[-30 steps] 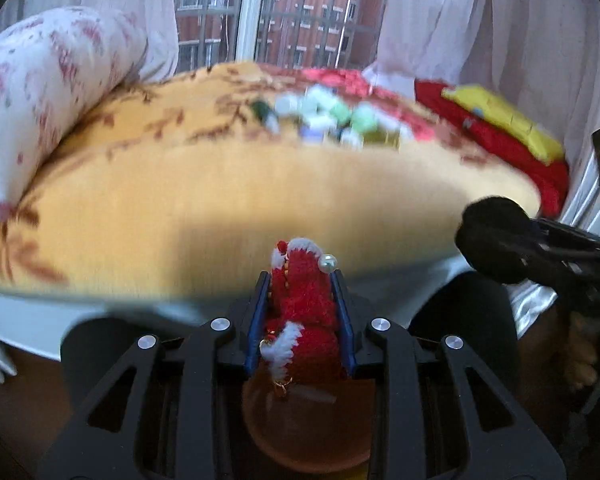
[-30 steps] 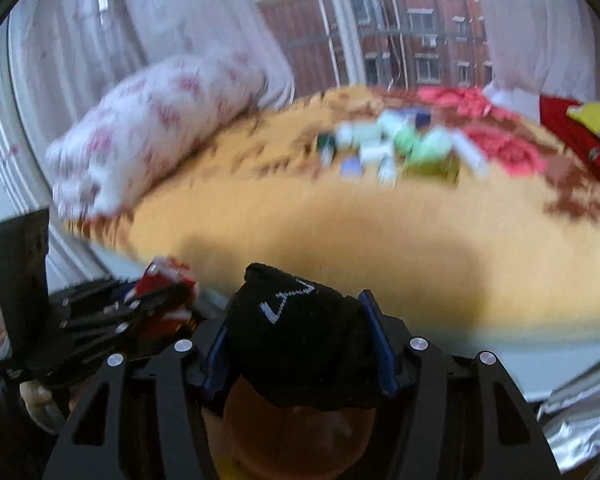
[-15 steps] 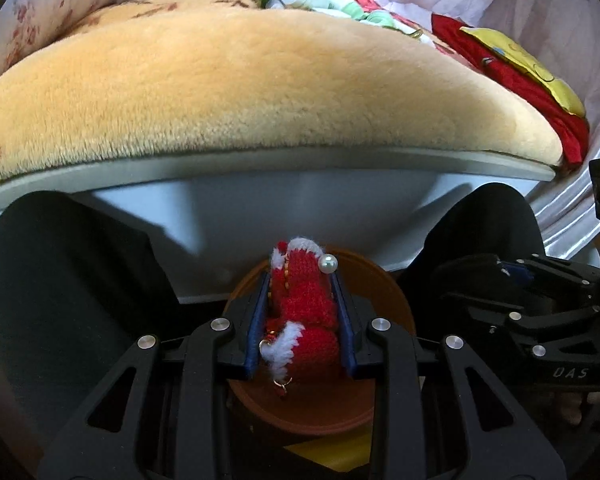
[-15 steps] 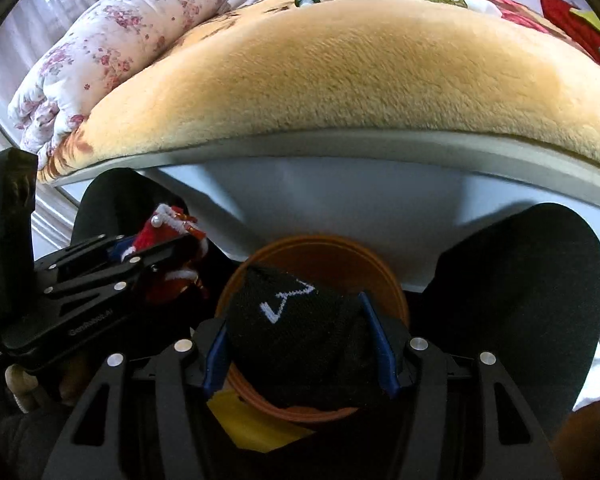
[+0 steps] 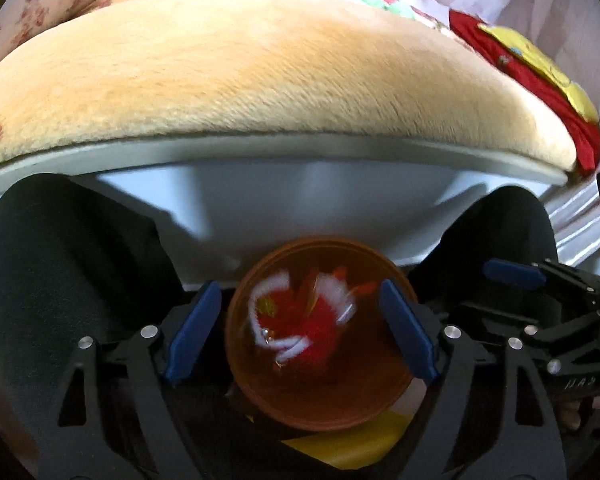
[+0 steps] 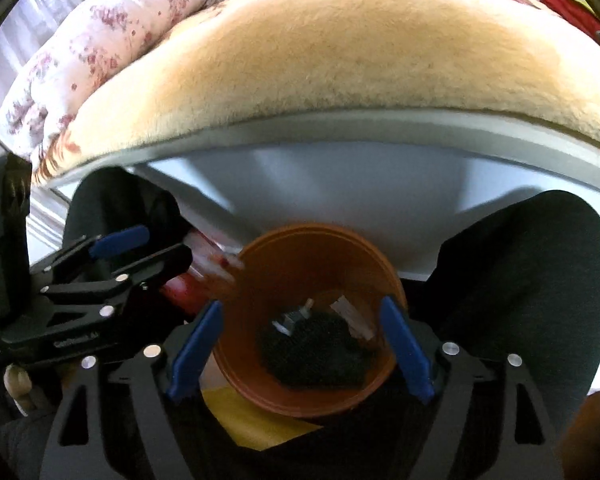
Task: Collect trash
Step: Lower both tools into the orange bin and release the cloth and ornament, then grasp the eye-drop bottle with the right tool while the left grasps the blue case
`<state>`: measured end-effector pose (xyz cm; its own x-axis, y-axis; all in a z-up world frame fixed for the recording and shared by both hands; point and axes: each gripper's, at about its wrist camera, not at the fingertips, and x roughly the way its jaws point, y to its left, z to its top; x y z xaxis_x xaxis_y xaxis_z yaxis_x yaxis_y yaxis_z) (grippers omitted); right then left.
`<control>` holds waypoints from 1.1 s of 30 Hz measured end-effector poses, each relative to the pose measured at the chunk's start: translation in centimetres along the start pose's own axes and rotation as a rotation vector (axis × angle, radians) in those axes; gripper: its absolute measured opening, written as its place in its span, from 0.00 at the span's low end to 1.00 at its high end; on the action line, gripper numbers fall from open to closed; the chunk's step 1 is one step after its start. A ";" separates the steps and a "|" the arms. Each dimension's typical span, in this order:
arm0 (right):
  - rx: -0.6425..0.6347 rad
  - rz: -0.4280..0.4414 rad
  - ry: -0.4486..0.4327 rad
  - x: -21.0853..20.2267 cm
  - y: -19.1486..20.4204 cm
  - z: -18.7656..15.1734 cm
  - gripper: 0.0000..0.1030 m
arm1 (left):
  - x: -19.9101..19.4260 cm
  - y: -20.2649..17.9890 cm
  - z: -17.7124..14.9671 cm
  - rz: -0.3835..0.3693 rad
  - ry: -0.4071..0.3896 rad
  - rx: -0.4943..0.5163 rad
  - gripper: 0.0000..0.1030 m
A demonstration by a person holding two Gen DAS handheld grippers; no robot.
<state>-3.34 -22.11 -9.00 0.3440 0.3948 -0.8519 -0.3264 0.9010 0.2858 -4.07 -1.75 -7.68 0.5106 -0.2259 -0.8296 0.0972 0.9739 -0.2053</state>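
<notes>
The red-and-white fuzzy Christmas-stocking ornament (image 5: 300, 330) is blurred, right over the mouth of the round orange plastic bin (image 5: 320, 400), and its long axis runs slantwise from upper left to lower right in the left wrist view; which end leads, I cannot tell through the smear. The left gripper (image 5: 300, 332) has its blue-padded jaws spread wide on either side of the bin's rim, pinching nothing. Over on the other camera, the right gripper (image 6: 300, 340) is spread just the same, jaws flanking the bin (image 6: 260, 280), and a black knitted fabric lump (image 6: 316, 352) lies in the bottom of it beside some pale scraps. The left gripper shows at the left edge of that view (image 6: 172, 256), with a red-and-white smear just past its tips by the bin's rim. The bin sits low between two black-clad knees (image 5: 72, 264). A yellow sheet (image 5: 360, 440) peeks from under the bin. Above, a golden-orange plush blanket (image 5: 280, 80) covers the bed over a grey-white bed frame (image 5: 300, 196). A pink-flowered white quilt (image 6: 100, 40) is rolled at the far left, red-and-yellow cloth (image 5: 540, 80) at the right.
</notes>
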 end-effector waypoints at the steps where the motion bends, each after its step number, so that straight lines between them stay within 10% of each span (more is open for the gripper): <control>1: 0.008 0.008 -0.018 -0.6 -0.2 0.1 0.77 | -0.2 0.2 0.1 0.001 -0.004 -0.010 0.77; 7: -0.028 0.059 -0.144 -6.8 -0.7 3.8 0.76 | -4.5 0.9 2.6 -0.004 -0.148 0.008 0.77; 13: -0.119 -0.034 -0.244 -8.5 -1.9 14.6 0.76 | -7.5 -0.1 7.2 0.009 -0.284 0.046 0.85; 20: -0.093 -0.066 -0.144 -1.4 -3.8 26.3 0.48 | -6.4 0.9 10.2 -0.019 -0.296 -0.029 0.85; 33: -0.109 -0.149 0.029 6.2 -5.5 31.7 0.21 | -5.3 0.9 9.8 -0.034 -0.278 -0.003 0.85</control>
<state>28.47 -18.89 -1.99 0.3705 0.2517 -0.8941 -0.3674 0.9238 0.1078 1.68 0.59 1.65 0.7222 -0.2430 -0.6476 0.1161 0.9656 -0.2329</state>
